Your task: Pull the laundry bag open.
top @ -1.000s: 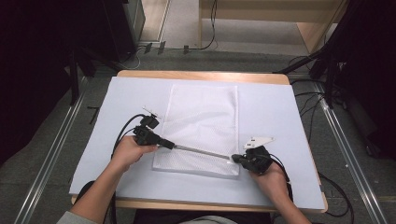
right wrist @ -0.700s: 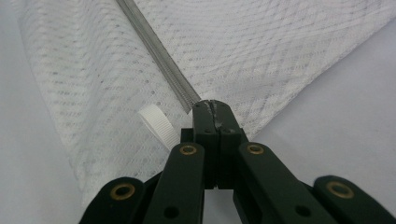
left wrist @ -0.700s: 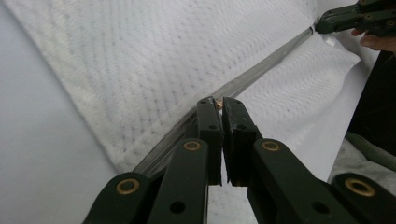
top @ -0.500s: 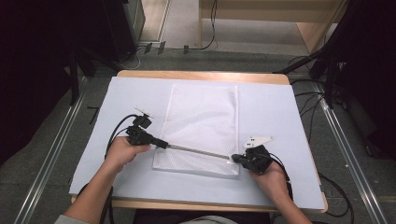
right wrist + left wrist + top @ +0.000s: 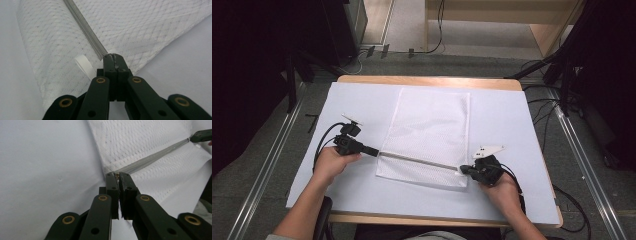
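A wooden table (image 5: 427, 80) stands on a grey carpeted floor (image 5: 262, 150), its top covered by a pale sheet (image 5: 512, 130) that leaves a strip of wood bare along the far edge. Metal rails (image 5: 259, 170) run along the floor on both sides of the table. Beyond its far edge, black cables (image 5: 437, 35) trail over the floor beneath a light wooden shelf unit (image 5: 502, 12). Dark equipment (image 5: 272, 40) stands left and right of the table.

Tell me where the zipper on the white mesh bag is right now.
In the high view the zipper runs across the near end of the mesh bag, stretched between the left claw and right claw.
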`<state>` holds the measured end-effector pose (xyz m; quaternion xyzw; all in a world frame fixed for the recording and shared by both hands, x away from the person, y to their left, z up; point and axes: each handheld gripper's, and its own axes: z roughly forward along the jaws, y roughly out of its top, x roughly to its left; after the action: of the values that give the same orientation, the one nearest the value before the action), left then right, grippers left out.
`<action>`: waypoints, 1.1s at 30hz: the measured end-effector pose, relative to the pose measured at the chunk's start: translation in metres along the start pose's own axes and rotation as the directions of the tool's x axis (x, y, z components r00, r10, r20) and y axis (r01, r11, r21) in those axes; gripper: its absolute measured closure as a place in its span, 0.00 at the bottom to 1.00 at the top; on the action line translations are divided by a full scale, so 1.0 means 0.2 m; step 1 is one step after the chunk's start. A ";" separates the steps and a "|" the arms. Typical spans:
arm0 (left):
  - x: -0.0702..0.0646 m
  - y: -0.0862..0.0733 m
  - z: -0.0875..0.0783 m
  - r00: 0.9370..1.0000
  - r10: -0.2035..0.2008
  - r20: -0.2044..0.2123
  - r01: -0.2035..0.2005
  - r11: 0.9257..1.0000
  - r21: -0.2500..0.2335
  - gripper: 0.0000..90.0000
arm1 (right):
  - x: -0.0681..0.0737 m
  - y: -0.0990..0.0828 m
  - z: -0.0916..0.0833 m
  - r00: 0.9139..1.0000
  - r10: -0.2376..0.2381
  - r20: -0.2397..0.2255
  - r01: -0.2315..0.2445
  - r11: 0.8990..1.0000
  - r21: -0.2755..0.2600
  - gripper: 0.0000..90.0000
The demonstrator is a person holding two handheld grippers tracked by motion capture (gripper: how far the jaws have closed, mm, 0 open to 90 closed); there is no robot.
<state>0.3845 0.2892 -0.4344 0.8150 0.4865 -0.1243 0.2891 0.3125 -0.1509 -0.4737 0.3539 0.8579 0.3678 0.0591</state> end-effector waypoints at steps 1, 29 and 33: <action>0.00 0.00 0.00 1.000 -0.001 0.004 0.001 1.000 -0.002 0.98 | 0.00 0.00 0.00 1.000 -0.002 -0.002 0.002 1.000 0.000 1.00; -0.06 -0.12 0.01 0.999 0.012 0.053 -0.010 1.000 -0.029 0.97 | -0.07 0.02 -0.01 1.000 0.011 -0.018 -0.012 1.000 -0.008 1.00; -0.06 -0.14 0.02 0.998 0.012 0.055 -0.011 1.000 -0.023 0.96 | -0.08 0.02 -0.01 1.000 0.012 -0.020 -0.012 1.000 -0.005 1.00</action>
<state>0.3550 0.2882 -0.4414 0.8109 0.4750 -0.1394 0.3121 0.3258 -0.1598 -0.4724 0.3553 0.8553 0.3739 0.0492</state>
